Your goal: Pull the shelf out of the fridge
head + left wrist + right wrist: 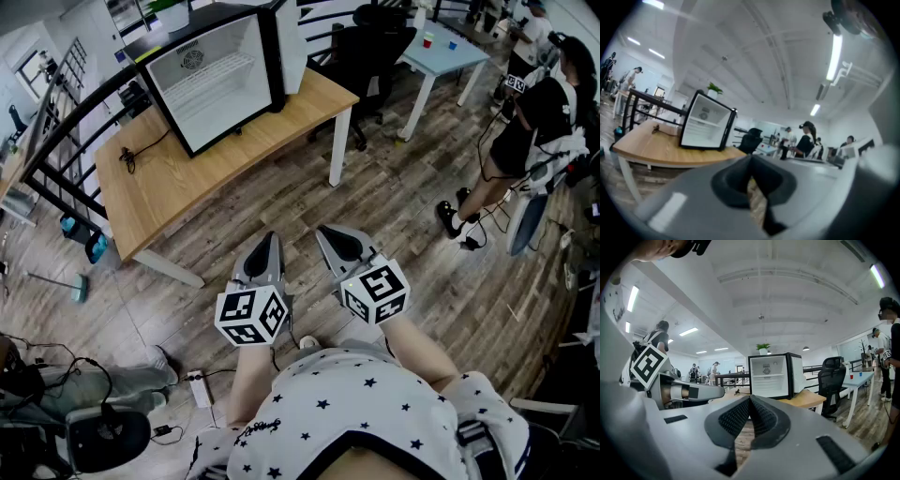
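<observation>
White wire makes up the shelf [218, 75] — thin parallel rods, flat. It sits inside the fridge [273, 58], about halfway up the pale, smooth-walled cavity. The fridge is a small box with a black casing, and its door [292, 39] is swung open to the right. It stands on a light wooden table [173, 183] with white legs, across a stretch of grey-brown plank floor [441, 281] from the person.

Progress: nothing of the pull is done. The door is already open, so access is clear. The shelf appears fully seated, with no part past the front edge as far as the head view shows.

Left gripper [270, 239]: grey moulded shell with dark pads, jaws closed together with nothing between them. Only floor shows through the slit.

Right gripper [325, 232]: same build, with ribbed dark pads that meet at the tip, also clenched on nothing.

Both grippers are held low and close to the person's body, well apart from the fridge — neither is near the shelf.

Remaining, by my judgement, is the whole job: approach the table, open a jaw, take the front rod of the shelf and draw it straight out along its side ledges. A thin wire rack of this kind may tilt and bind if it is pulled off-centre.
</observation>
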{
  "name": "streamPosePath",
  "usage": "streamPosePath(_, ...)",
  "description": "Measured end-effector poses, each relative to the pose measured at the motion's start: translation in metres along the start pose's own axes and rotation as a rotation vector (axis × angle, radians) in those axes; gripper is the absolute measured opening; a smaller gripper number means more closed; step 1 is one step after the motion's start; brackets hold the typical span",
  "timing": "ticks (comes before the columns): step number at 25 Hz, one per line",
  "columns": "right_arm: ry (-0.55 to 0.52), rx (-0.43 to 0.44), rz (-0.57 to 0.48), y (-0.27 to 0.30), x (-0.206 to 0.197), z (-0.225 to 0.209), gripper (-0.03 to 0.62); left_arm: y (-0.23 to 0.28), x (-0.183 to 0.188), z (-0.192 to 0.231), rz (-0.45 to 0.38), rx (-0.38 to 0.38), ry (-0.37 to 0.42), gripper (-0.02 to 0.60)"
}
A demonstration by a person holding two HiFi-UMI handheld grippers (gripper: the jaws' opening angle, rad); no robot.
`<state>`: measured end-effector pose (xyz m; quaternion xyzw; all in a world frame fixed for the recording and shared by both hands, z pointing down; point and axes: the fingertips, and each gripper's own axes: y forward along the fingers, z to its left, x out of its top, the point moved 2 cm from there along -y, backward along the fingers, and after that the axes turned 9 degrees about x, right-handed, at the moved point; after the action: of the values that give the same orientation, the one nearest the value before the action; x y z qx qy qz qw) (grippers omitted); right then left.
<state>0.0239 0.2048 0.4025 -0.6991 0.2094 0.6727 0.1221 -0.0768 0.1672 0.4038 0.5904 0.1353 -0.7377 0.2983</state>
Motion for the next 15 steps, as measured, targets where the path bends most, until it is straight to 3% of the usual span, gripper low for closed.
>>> streamPosePath(10,0.009,-0.017,-0.002,0.006,-0.002,0.013,0.021,-0.008,0.0,0.009,0.009,-0.013,-0.023,0.008)
streamPosePath(15,0.114,-0.005,-0.04,0.01,0.0,0.011,0.021,-0.007,0.0,0.015,0.015,-0.022,-0.043,0.008)
